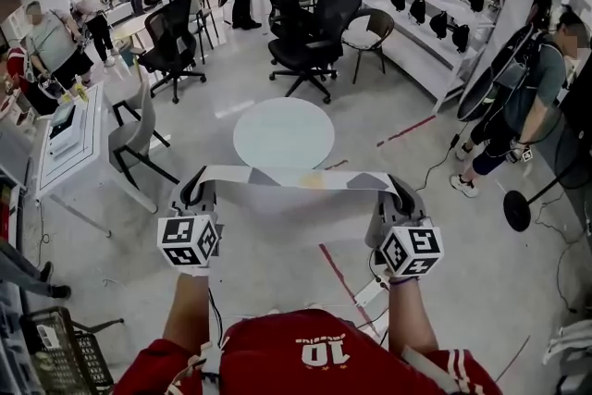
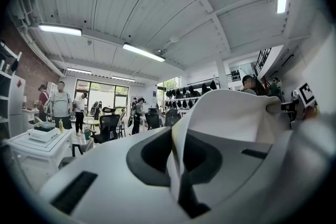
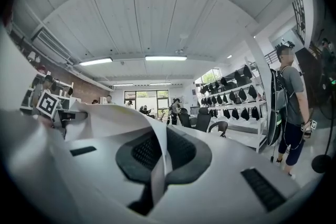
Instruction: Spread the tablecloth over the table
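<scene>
As the person (image 1: 305, 358) faces the round bench (image 1: 283, 132), left gripper (image 1: 198, 187) pinching one end of the white tablecloth (image 1: 296, 178), right gripper (image 1: 394, 191) pinching the other, cloth stretched between them.

Open floor (image 1: 277, 236) before the round table (image 1: 282, 132); office chairs (image 1: 305, 42) beyond, pale chair (image 1: 137, 139) at left.

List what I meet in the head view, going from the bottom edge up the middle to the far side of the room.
Red shirt → tablecloth, held stretched out in the air → round white table → black office chairs.
</scene>
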### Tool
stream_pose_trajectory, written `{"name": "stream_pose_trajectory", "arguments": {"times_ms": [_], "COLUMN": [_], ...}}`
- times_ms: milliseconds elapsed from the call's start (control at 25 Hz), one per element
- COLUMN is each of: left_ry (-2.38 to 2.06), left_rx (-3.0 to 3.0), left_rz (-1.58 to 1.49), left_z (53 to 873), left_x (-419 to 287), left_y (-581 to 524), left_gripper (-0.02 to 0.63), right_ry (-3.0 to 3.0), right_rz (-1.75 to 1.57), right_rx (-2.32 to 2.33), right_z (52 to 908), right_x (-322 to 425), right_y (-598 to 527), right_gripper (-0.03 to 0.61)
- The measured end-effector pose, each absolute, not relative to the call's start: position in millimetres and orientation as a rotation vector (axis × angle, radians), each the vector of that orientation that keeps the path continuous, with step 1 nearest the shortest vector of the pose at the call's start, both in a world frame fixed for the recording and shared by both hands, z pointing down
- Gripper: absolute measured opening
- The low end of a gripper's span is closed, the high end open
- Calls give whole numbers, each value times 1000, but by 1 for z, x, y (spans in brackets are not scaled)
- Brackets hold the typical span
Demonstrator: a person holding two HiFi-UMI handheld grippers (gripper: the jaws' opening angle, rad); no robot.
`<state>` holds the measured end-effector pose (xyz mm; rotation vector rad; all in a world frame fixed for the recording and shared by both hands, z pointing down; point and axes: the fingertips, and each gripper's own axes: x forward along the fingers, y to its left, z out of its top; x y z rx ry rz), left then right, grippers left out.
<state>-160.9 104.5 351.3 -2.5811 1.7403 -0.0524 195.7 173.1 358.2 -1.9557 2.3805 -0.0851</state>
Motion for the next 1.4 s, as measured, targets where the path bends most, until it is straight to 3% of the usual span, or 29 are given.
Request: {"name": "stream_pose_trajectory", "arguments": {"times_ms": [920, 1400], "left_ry": [1841, 1825], "left_rx": [-2449, -2447], "left_rz": [-70, -36], "left_z": [337, 337], "left_x": [-128, -143], "left_y": [121, 38], "left_gripper": [8, 8], "right_ry": [2456, 2449], "right_rz": [-84, -58], "right_rx": [-1801, -1838], "right_z": [355, 350], "right_x": [232, 216], "right_y": [158, 81], "right_gripper": [17, 15]}}
